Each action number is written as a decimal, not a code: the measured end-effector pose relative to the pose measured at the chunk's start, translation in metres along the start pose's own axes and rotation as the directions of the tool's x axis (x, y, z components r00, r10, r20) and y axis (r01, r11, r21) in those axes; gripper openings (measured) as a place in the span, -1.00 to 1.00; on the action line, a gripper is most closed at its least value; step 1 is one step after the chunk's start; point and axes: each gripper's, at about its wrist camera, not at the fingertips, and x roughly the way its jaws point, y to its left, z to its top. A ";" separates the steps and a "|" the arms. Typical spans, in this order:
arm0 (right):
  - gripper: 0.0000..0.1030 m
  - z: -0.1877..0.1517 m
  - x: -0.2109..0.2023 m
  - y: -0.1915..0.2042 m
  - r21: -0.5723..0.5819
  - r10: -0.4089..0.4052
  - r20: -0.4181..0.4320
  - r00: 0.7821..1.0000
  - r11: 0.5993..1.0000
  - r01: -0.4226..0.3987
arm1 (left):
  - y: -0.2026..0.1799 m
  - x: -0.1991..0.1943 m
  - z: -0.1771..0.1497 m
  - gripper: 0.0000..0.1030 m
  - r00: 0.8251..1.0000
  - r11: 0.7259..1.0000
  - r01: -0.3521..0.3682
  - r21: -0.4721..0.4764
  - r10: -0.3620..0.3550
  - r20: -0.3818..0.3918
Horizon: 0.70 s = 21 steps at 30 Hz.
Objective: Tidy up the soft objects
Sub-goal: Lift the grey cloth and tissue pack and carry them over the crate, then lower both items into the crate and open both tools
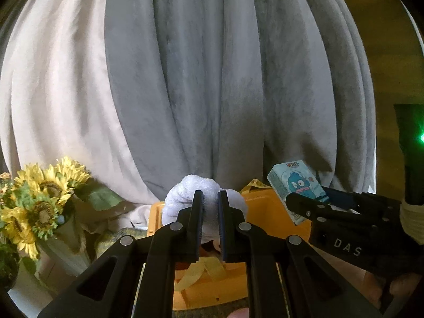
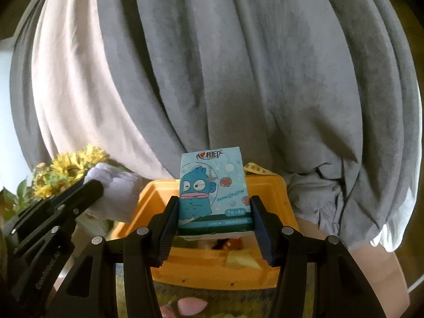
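Observation:
My left gripper (image 1: 210, 198) is shut on a bunched white towel (image 1: 182, 193), held above the near left part of an orange bin (image 1: 265, 206). The same white towel (image 2: 114, 185) shows at the left of the right wrist view, beside the left gripper's fingers (image 2: 87, 193). My right gripper (image 2: 213, 212) is shut on a light blue tissue pack (image 2: 212, 185) with a cartoon fish, held upright over the orange bin (image 2: 267, 193). In the left wrist view that tissue pack (image 1: 294, 185) sits at the right, clamped in the right gripper's fingers (image 1: 304, 204).
Grey and white curtains (image 1: 212, 79) hang close behind the bin. A bunch of artificial sunflowers (image 1: 45, 193) stands at the left. Yellow ribbon (image 1: 201, 270) and other items lie inside the bin. A patterned cloth (image 2: 185, 304) lies under the bin.

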 end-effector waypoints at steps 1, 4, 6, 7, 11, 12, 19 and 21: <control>0.04 0.000 0.005 -0.002 0.001 0.000 -0.005 1.000 1.000 0.000 | 0.001 0.006 -0.001 -0.77 1.000 1.000 0.000 0.002 0.000 -0.006; 0.04 0.000 0.022 -0.008 0.003 -0.007 -0.026 1.000 1.000 0.007 | 0.002 0.023 -0.005 -0.77 1.000 1.000 -0.001 0.005 0.002 -0.025; 0.04 -0.002 0.033 -0.012 0.002 -0.011 -0.042 0.999 1.000 0.011 | 0.002 0.034 -0.008 -0.77 0.999 1.000 -0.001 0.008 0.001 -0.041; 0.04 -0.003 0.039 -0.013 0.002 -0.013 -0.051 0.999 1.000 0.013 | 0.002 0.040 -0.010 -0.77 0.999 1.000 -0.002 0.009 0.002 -0.049; 0.04 -0.008 0.063 -0.021 0.003 -0.018 -0.092 0.996 1.000 0.018 | 0.001 0.059 -0.018 -0.77 0.997 1.000 -0.004 0.018 0.005 -0.083; 0.04 -0.010 0.067 -0.022 0.004 -0.018 -0.102 0.995 1.000 0.018 | 0.001 0.065 -0.021 -0.77 0.996 1.000 -0.005 0.023 0.007 -0.093; 0.05 -0.021 0.097 -0.030 0.000 -0.028 -0.176 0.984 1.000 0.028 | 0.001 0.093 -0.037 -0.71 0.988 0.999 -0.011 0.043 0.018 -0.157; 0.09 -0.023 0.105 -0.033 0.004 -0.035 -0.198 0.980 0.999 0.037 | 0.001 0.098 -0.041 -0.62 0.985 0.999 -0.008 0.046 0.016 -0.172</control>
